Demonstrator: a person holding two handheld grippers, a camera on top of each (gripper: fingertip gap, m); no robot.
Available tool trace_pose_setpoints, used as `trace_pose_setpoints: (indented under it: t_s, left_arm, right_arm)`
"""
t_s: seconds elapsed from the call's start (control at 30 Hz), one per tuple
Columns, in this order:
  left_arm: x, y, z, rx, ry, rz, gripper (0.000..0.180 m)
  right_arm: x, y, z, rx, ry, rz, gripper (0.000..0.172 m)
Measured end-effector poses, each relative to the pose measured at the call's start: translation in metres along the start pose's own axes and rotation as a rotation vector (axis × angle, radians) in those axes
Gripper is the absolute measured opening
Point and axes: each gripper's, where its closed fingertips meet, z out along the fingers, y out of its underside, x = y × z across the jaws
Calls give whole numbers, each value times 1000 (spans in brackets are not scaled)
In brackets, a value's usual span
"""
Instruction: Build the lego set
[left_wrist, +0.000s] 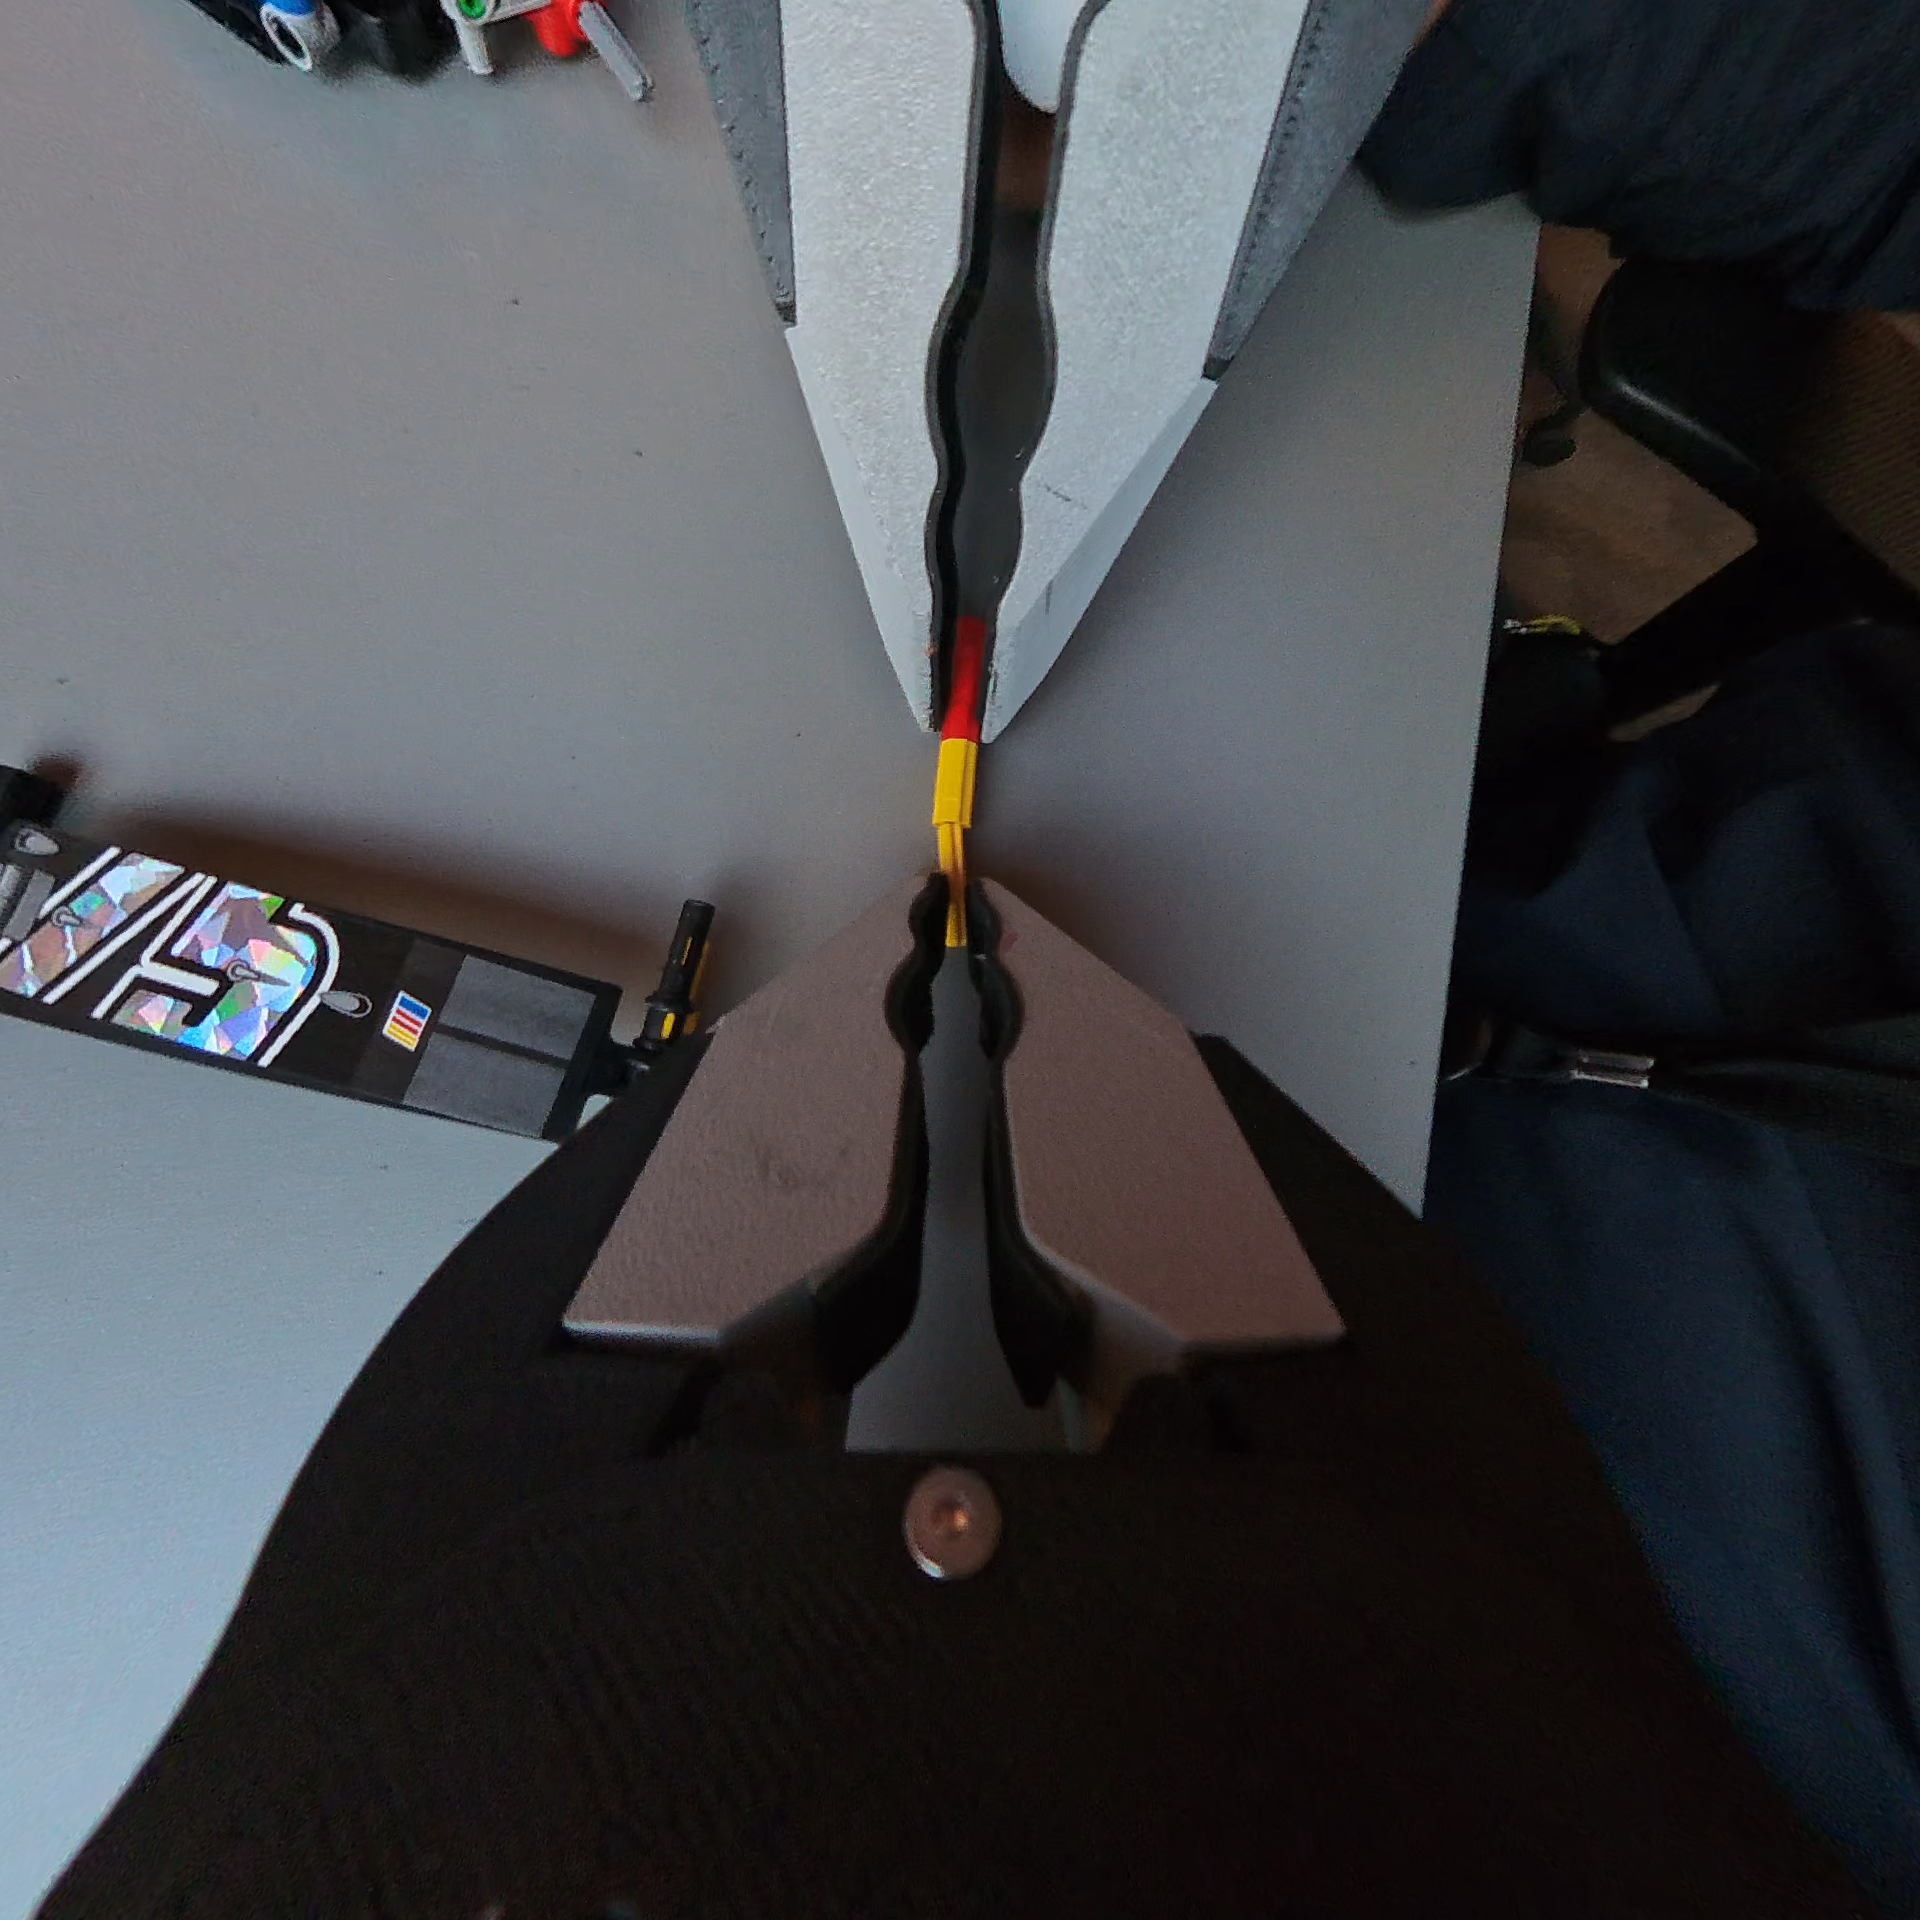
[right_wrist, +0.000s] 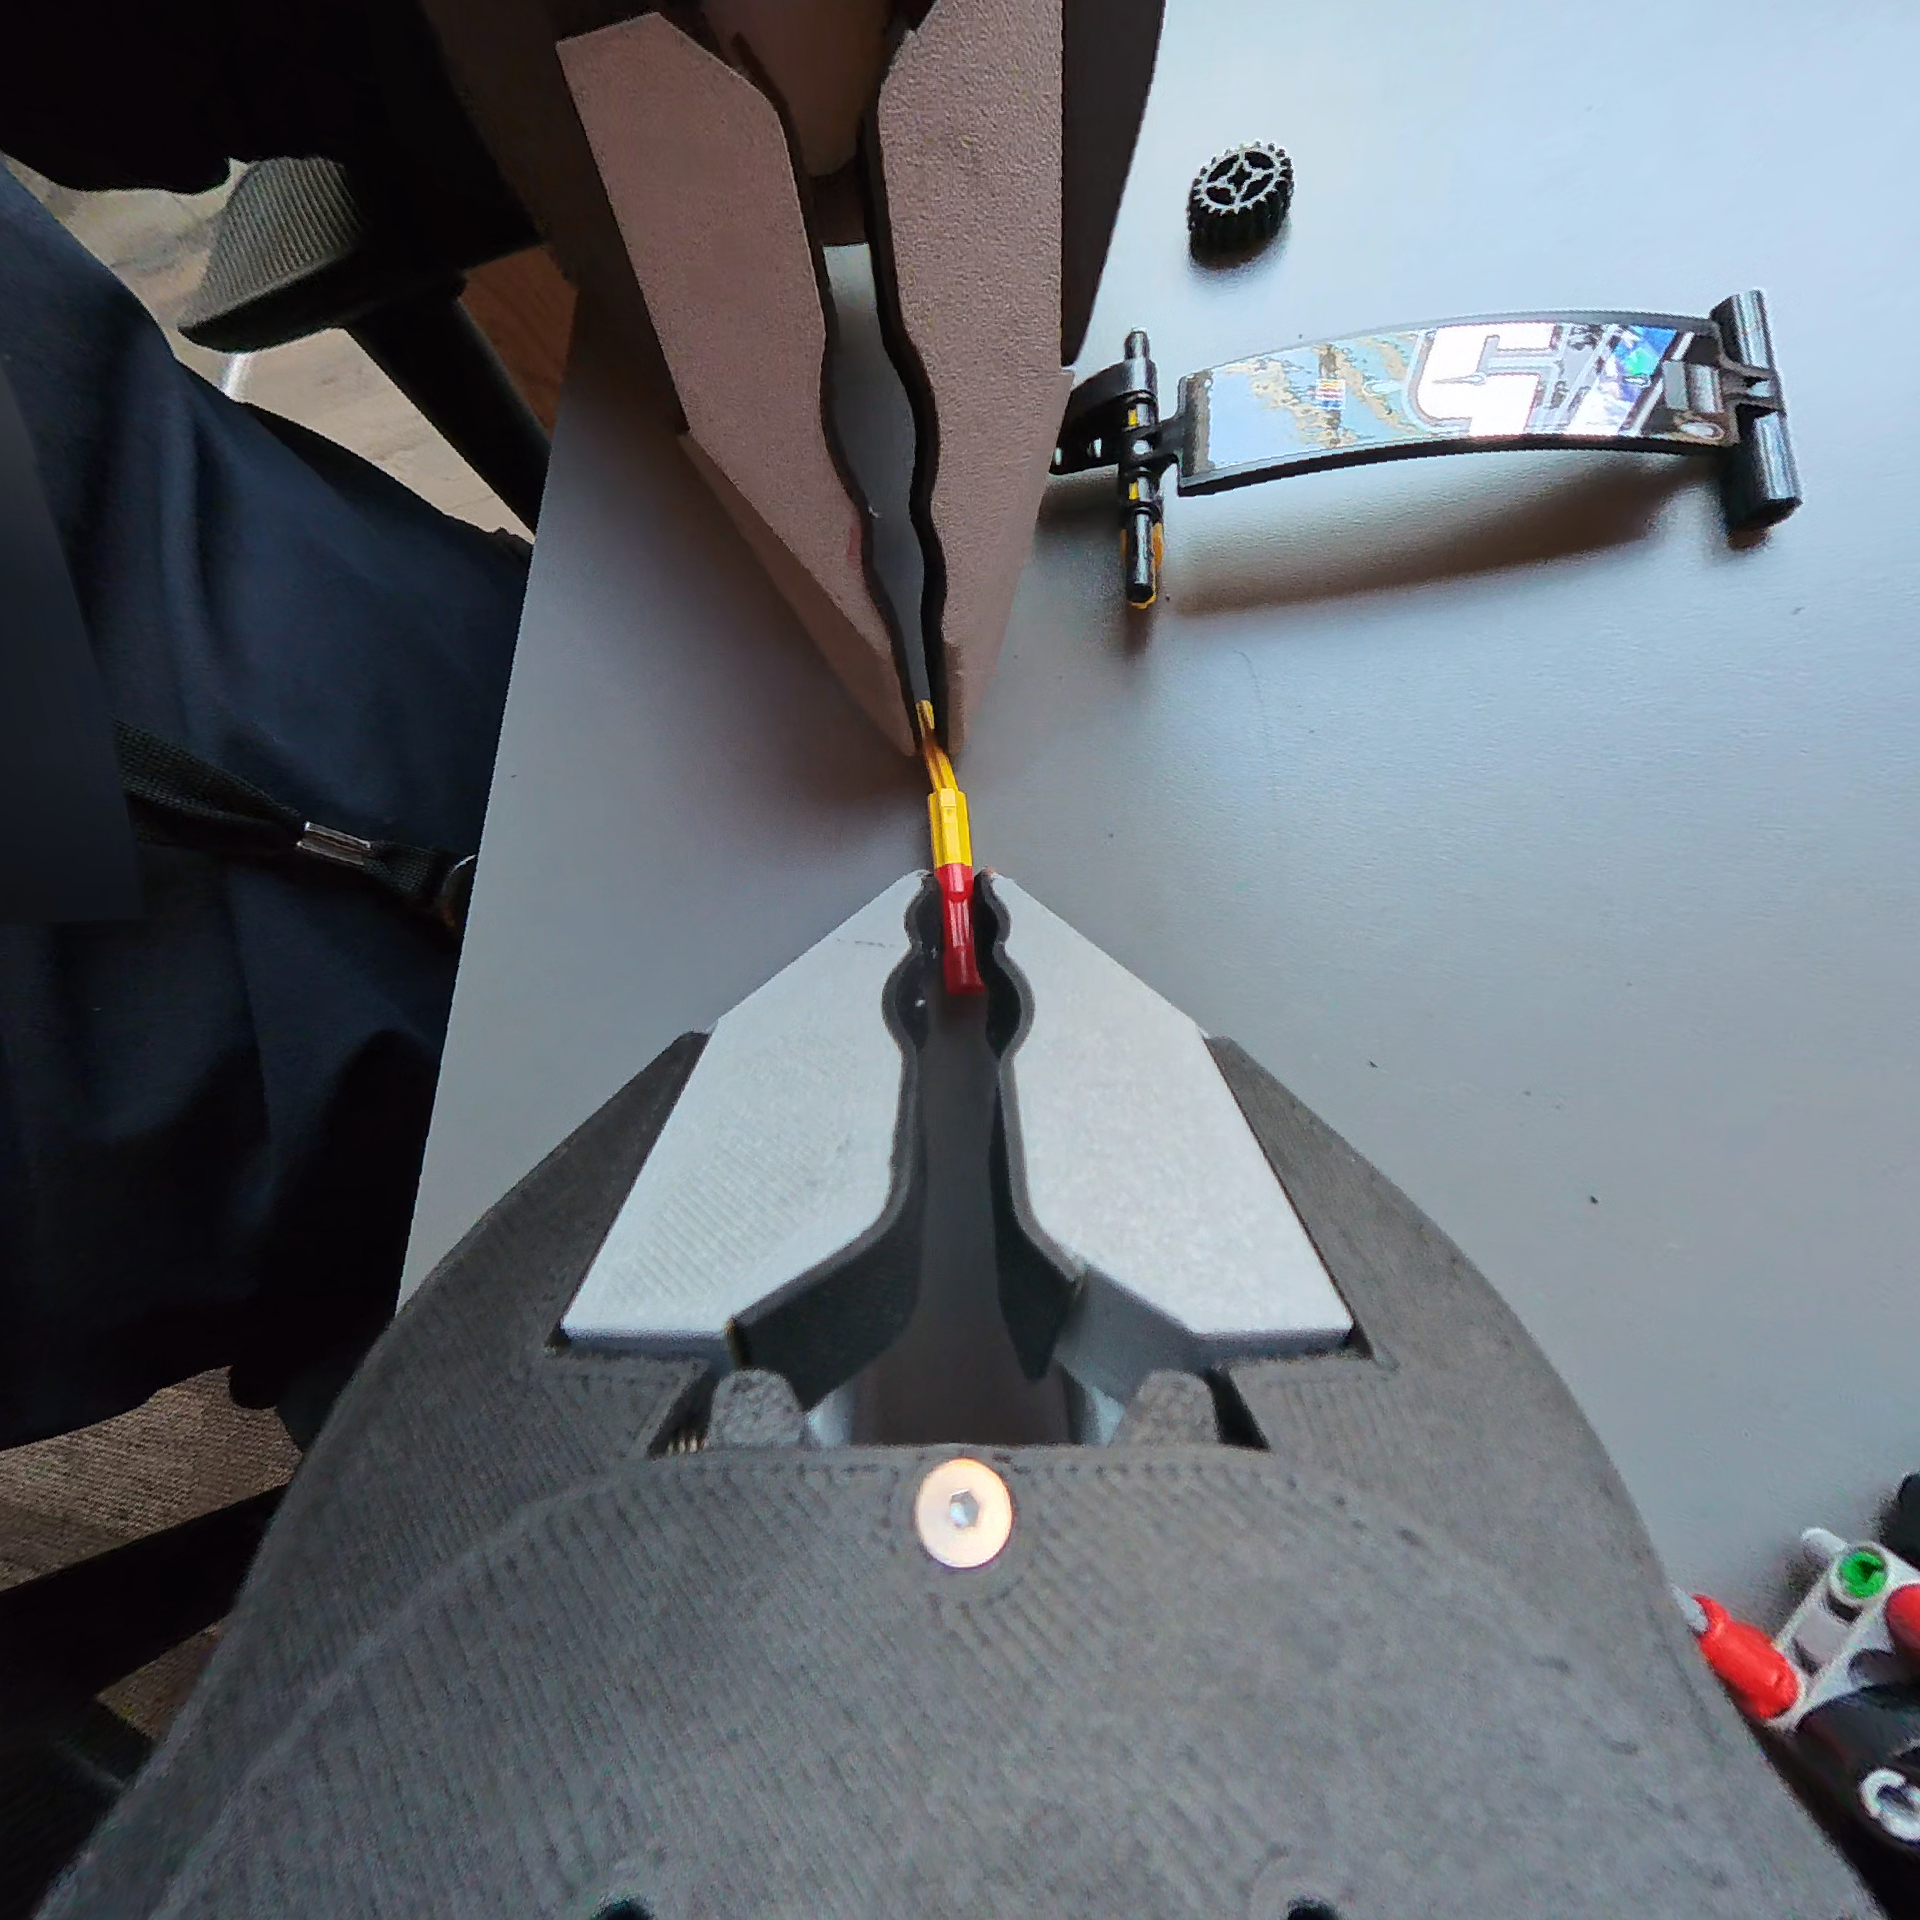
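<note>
Right wrist view: each hand-held gripper (right_wrist: 958, 883) pinches one end of a red-yellow piece (right_wrist: 952, 831)

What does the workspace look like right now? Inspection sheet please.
Surface: grey table, edge beside a seated person.
Job's things: yellow axle joined to red piece, spanning both grippers.
Clutter: black stickered panel, black gear, mixed small parts.
Grippers: left gripper shut on the axle; right gripper shut on the red piece.
Cables: nothing seen.
Surroundings: chair, dark clothing.
</note>
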Motion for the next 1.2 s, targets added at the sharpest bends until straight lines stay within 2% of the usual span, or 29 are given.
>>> trace_pose_setpoints:
  t_s: [0.23,0.5,0.73,0.87,1.03,1.1,1.2]
  left_arm:
    - [-1,0,0,-24,-58,111,0]
    - [2,-2,2,21,3,-54,0]
    - [-7,-6,2,54,-90,-59,0]
    - [-9,-7,2,57,-82,-38,0]
    - [6,-3,-5,29,21,32,0]
    - [-4,2,-10,3,-47,64,6]
    - [-5,10,-9,-40,-52,103,7]
  right_arm:
    - [-1,0,1,-3,-5,-4,4]
    - [-1,-1,4,-22,129,-169,4]
    - [-1,-4,8,-34,233,-247,5]
    - [-1,-7,10,-12,207,-222,6]
    - [-2,-7,10,-4,154,-186,4]
    - [-2,-6,10,-5,158,-198,4]
    - [-2,-6,10,-6,156,-209,4]
